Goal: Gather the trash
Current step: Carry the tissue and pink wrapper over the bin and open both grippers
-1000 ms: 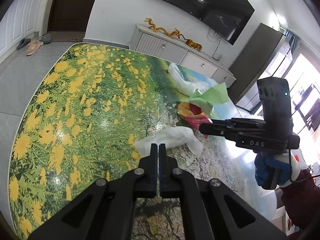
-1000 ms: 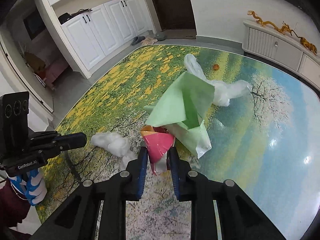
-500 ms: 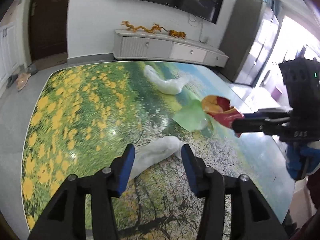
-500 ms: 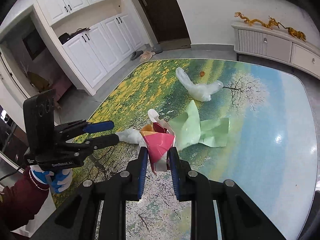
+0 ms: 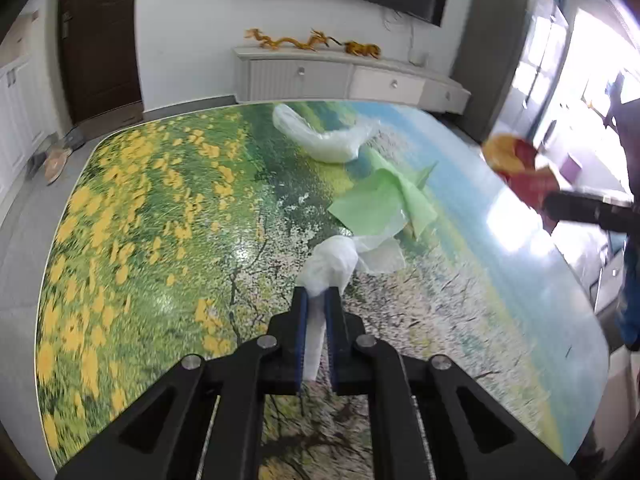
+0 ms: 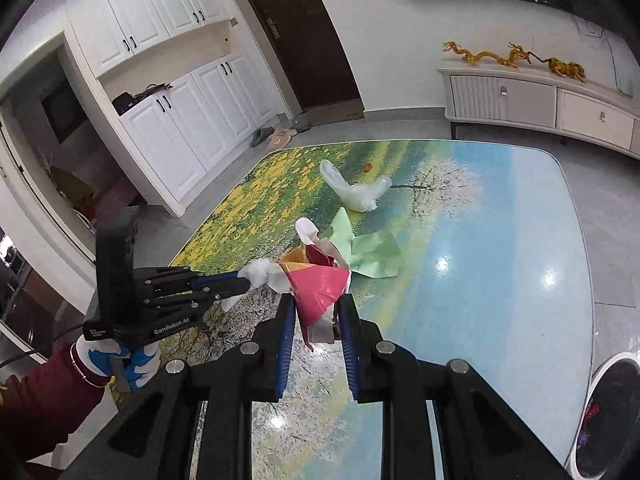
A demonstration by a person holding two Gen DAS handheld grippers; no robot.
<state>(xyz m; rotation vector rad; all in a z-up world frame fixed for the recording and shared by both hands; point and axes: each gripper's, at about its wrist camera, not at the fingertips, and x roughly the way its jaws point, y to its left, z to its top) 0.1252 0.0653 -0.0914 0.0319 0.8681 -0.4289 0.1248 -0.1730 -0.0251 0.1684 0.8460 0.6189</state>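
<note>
While both tongs clamped, left tongs (image 5: 316,298) on white tissue (image 5: 330,264), right tongs (image 6: 318,312) on pink wrapper (image 6: 318,286), bin (image 6: 612,412) only rightward.

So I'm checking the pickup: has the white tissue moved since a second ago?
Yes. The tissue is now pinched in the left claw, with its front close beside the green paper.

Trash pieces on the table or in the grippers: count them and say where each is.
4. White tissue in the left gripper; red wrapper in the right gripper; green paper mid-table; clear bag farther back. Smaller scraps may be hidden.
</note>
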